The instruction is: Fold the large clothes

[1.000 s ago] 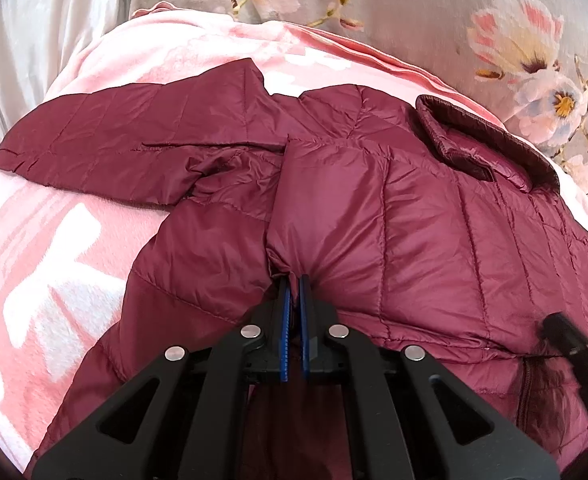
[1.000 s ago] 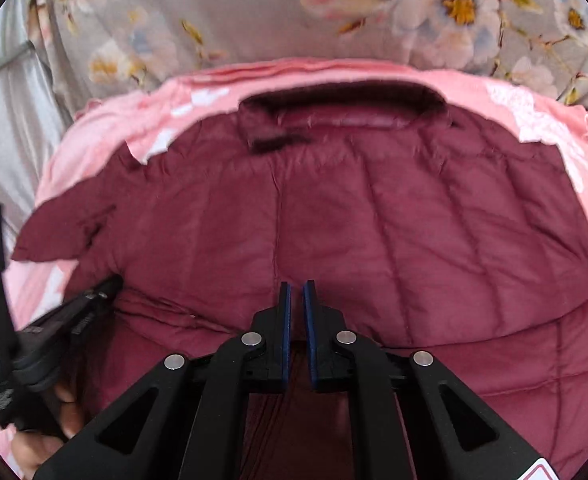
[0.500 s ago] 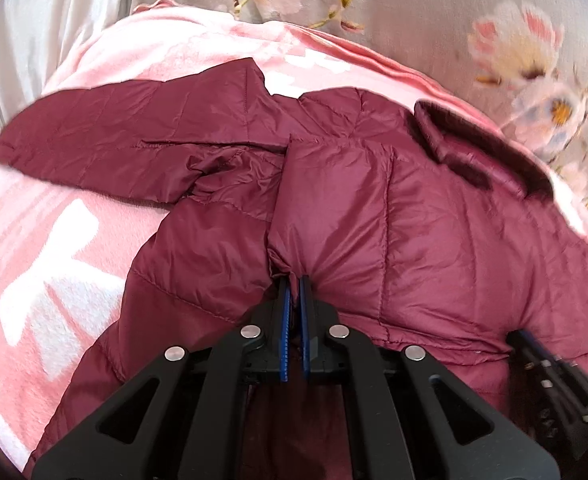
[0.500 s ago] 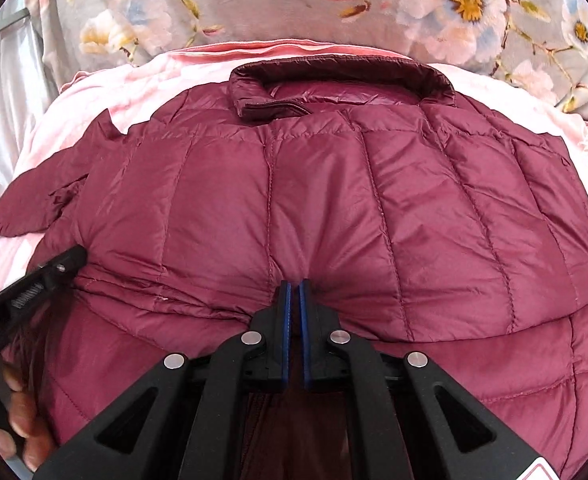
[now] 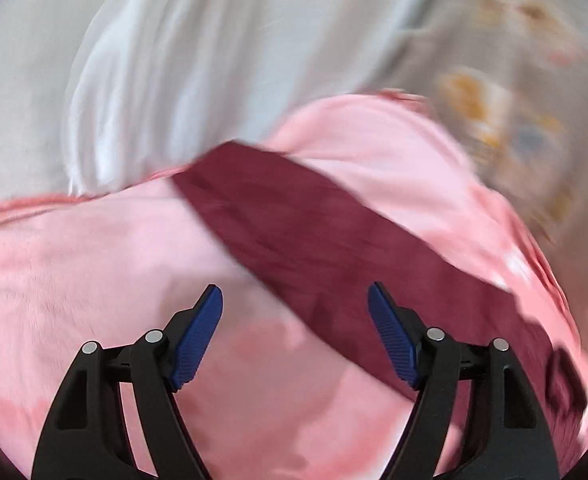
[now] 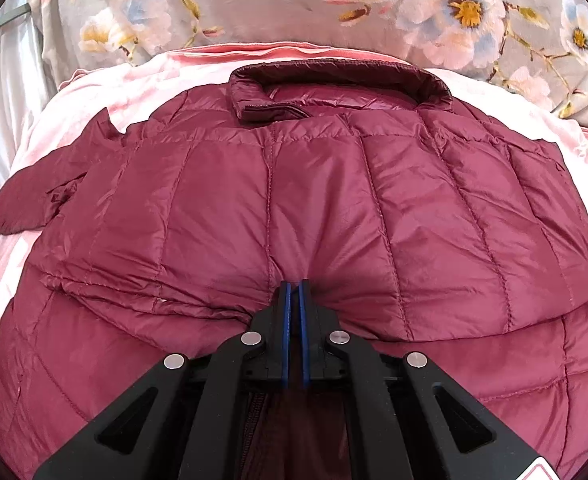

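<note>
Jacket (image 6: 294, 208) lies spread on the pink blanket (image 6: 141, 76), collar (image 6: 334, 80) toward the floral pillow (image 6: 253, 4), lower part already turned up over the body. My right gripper (image 6: 294, 292) is clamped on that folded edge at the middle, jaws pressed together with only a thin pinch of fabric between the blue pads. My left gripper (image 5: 294, 308) has just been opening: its jaws now stand wide apart with nothing between them, above the outstretched sleeve (image 5: 314, 240), which runs diagonally across the blanket toward the white sheet (image 5: 153, 60). The left view is smeared, so I cannot judge the exact gap to the cloth.

Step in hand, as I judge it: take the sleeve and bring it in over the body.

1. Keep the right grip firm and steady; it anchors the fold and stops the padded layers from sliding.
2. Lower the left jaws onto the sleeve near the cuff, one pad on each side of the fabric edge, not flat onto the top.
3. Close on both layers of the sleeve, not the blanket beneath.
4. Carry the sleeve across low, so the slick shell does not drag the body.

Appearance: dark maroon quilted shell with a slight sheen, stitched in puffy panels, stand-up collar with a zip end at its left. The filling looks springy; expect folds to rise again unless pressed.
</note>
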